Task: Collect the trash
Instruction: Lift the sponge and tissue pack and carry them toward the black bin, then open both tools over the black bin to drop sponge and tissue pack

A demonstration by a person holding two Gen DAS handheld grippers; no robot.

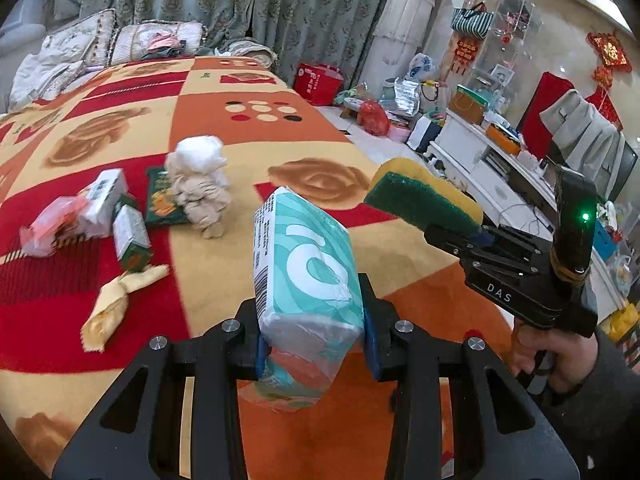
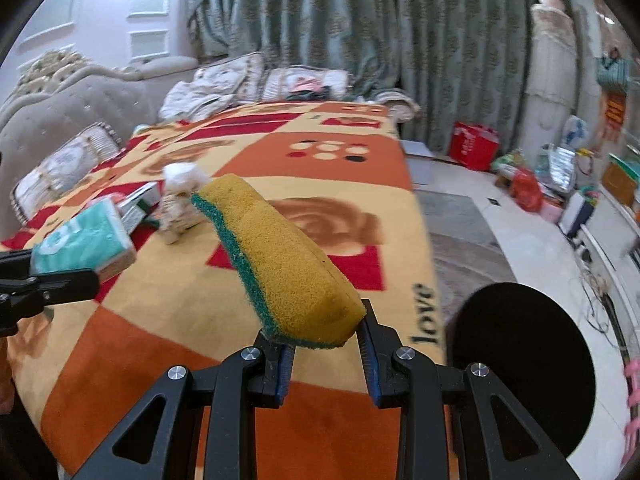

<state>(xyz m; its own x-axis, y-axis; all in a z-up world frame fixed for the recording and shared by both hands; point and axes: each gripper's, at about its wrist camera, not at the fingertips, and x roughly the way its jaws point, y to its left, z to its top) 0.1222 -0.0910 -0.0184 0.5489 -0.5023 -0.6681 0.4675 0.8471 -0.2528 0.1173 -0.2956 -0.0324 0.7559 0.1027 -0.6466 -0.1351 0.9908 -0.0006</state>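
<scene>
- We are clamping a yellow-and-green sponge (image 2: 280,264) in our right gripper (image 2: 326,360).
- Our left gripper (image 2: 60,276) is holding a teal tissue pack (image 2: 82,242) over the patterned blanket (image 2: 320,168).

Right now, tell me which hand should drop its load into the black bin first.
Right. The black bin sits just beside the right gripper, which holds the sponge; the left gripper, holding the tissue pack, is probably farther away.

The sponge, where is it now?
The sponge is gripped in the right tongs, lifted above the blanket; the left wrist view shows it right of the tissue pack.
</scene>
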